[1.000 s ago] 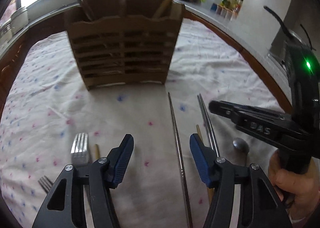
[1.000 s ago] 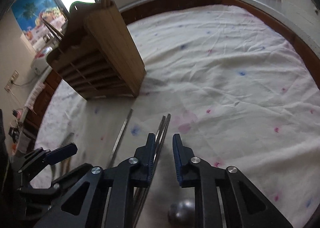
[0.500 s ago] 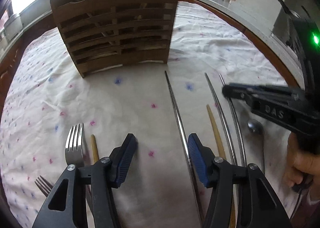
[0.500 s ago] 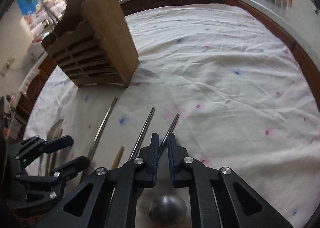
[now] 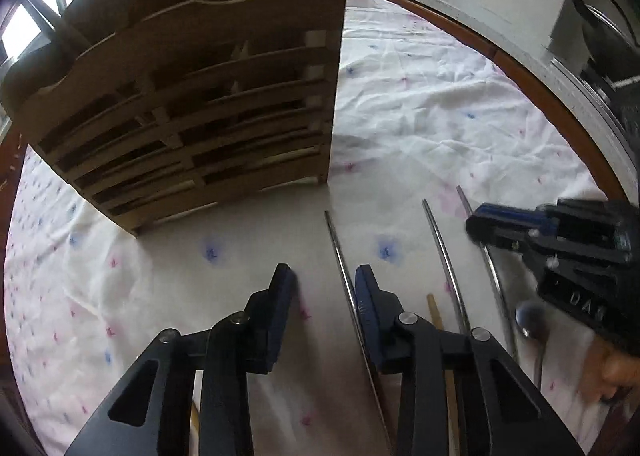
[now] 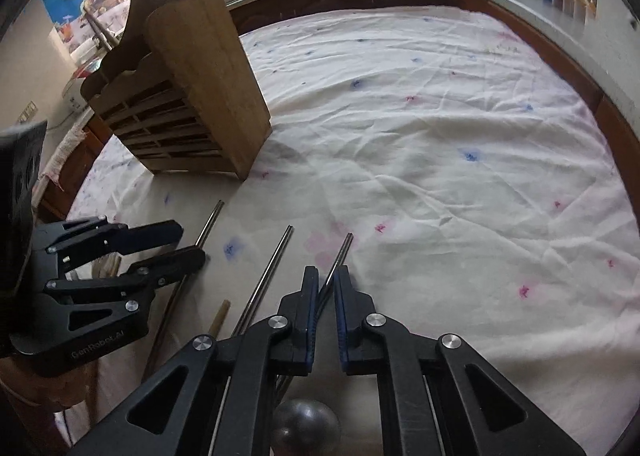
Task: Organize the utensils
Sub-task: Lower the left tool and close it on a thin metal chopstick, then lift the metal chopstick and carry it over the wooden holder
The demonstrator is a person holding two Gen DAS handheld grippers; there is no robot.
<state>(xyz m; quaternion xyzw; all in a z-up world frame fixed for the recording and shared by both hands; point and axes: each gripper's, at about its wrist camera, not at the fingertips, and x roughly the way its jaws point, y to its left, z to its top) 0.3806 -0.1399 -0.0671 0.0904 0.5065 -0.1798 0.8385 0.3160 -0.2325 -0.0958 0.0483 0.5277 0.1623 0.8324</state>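
Note:
A slatted wooden utensil holder [image 5: 192, 111] [image 6: 192, 95] stands on the tablecloth with utensils in it. Three metal chopsticks lie in front of it. My left gripper [image 5: 324, 280] [image 6: 184, 244] is open, low over the cloth, and straddles the left chopstick [image 5: 340, 256] [image 6: 208, 228]. My right gripper [image 6: 326, 280] [image 5: 476, 221] is nearly shut, its pads on either side of the right chopstick [image 6: 340, 252] [image 5: 464, 195]. The middle chopstick [image 5: 440, 244] [image 6: 272, 264] lies between them.
A wooden chopstick tip [image 5: 434, 306] [image 6: 220, 316] and a metal spoon [image 5: 528, 320] [image 6: 306, 428] lie near the grippers. The floral cloth [image 6: 440, 159] stretches to the right. A counter with jars [image 6: 568, 3] and a sink runs behind the table.
Both grippers moved forward toward the holder. My left gripper narrowed around the left chopstick. My right gripper stayed closed around the right chopstick.

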